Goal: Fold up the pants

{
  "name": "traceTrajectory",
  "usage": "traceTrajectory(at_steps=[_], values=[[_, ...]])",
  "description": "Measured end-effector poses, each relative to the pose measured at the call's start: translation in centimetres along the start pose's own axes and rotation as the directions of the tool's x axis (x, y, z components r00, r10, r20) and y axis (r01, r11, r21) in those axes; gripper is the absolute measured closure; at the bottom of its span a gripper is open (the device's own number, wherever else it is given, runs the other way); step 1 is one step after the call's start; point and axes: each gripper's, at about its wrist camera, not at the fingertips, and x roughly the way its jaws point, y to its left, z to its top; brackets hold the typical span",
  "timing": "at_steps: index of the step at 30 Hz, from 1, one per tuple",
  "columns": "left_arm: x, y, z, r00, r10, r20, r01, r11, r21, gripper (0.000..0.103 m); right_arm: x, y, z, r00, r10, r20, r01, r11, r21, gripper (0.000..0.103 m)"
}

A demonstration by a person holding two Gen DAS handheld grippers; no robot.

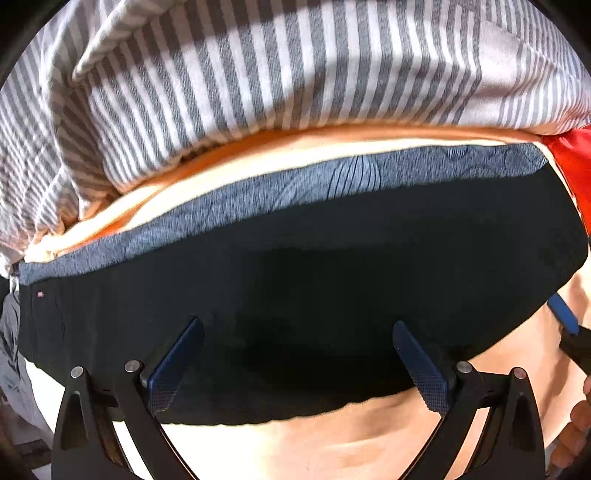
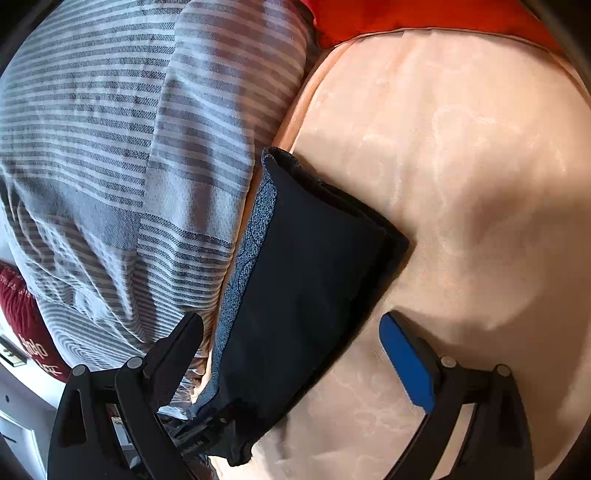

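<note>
The pants (image 1: pixel 314 280) are black with a blue-grey patterned band, folded into a compact stack on the peach bed sheet (image 1: pixel 332 446). In the left wrist view my left gripper (image 1: pixel 297 328) is open, its blue pads spread wide just above the stack's near edge, holding nothing. In the right wrist view the folded pants (image 2: pixel 310 295) lie lengthwise between the fingers of my right gripper (image 2: pixel 291 321), which is open and empty above them. The right gripper's blue pad (image 1: pixel 563 314) shows at the right edge of the left wrist view.
A grey-and-white striped blanket (image 1: pixel 258 74) lies bunched along the far side of the pants, and also fills the left of the right wrist view (image 2: pixel 110 166). A red cloth (image 2: pixel 406 14) sits at the sheet's far end. A dark red cushion (image 2: pixel 26 325) is at the left.
</note>
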Motion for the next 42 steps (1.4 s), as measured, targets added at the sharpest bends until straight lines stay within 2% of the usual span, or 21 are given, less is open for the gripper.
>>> traceTrajectory(at_steps=[7,11,15,18,21,22,24,27,29,31,33,35,37,42], values=[[0.5,0.3,2.5,1.0,0.002,0.015,-0.002,0.999,-0.036,0.0,0.0,-0.2,0.5,1.0,0.026,0.007,-0.026,0.999,0.026,0.005],[0.8,-0.1,4.1,0.999,0.03,0.041,-0.028,0.999,-0.047,0.0,0.7,0.1,1.5,0.999,0.043,0.03,-0.045,0.998,0.049,0.005],[1.5,0.7,6.2,0.998,0.045,0.042,-0.04,0.994,-0.103,0.0,1.9,0.8,2.3,0.996,0.087,-0.002,-0.087,0.995,0.048,0.009],[1.8,1.3,7.3,0.998,0.043,0.052,-0.035,0.989,-0.144,0.0,2.5,0.8,2.2,0.997,0.067,-0.041,-0.065,0.997,0.038,0.019],[2.8,1.2,7.8,0.994,0.091,0.054,-0.081,0.984,-0.157,0.0,2.6,0.2,2.2,0.997,0.05,-0.06,-0.048,0.998,0.038,0.031],[3.3,1.5,8.2,0.994,0.104,0.043,-0.094,0.98,-0.174,0.0,2.6,0.0,2.2,0.997,0.053,-0.064,-0.05,0.998,0.043,0.033],[4.3,2.1,8.5,0.996,0.084,0.034,-0.073,0.969,-0.234,0.0,2.5,-0.4,2.4,0.995,0.059,-0.076,-0.055,0.997,0.057,0.035],[5.5,1.9,8.9,0.995,0.097,0.04,-0.085,0.971,-0.225,0.0,2.5,-0.5,2.4,0.995,0.047,-0.091,-0.043,0.998,0.048,0.038],[5.6,1.5,9.2,0.991,0.113,0.07,-0.098,0.977,-0.19,0.0,2.8,-0.3,2.3,0.993,0.033,-0.111,-0.03,0.999,0.031,0.047],[5.4,1.3,9.5,0.99,0.115,0.078,-0.101,0.981,-0.165,0.0,3.4,-0.4,2.1,0.989,0.037,-0.141,-0.032,0.999,0.037,0.072],[5.2,1.6,9.7,0.994,0.088,0.066,-0.076,0.982,-0.175,0.0,3.5,-0.5,1.9,0.988,0.053,-0.144,-0.047,0.998,0.047,0.08],[5.0,2.4,9.9,0.997,0.069,0.039,-0.06,0.978,-0.2,0.0,3.3,-0.1,1.8,0.988,0.08,-0.135,-0.074,0.996,0.046,0.081],[4.1,2.6,9.5,0.996,0.084,0.033,-0.075,0.976,-0.202,0.0,3.0,0.6,1.7,0.987,0.091,-0.135,-0.089,0.996,0.024,0.082],[1.9,1.3,6.1,0.996,0.063,0.063,-0.054,0.989,-0.138,0.0,2.3,2.4,1.5,0.984,0.116,-0.136,-0.121,0.992,-0.029,0.082]])
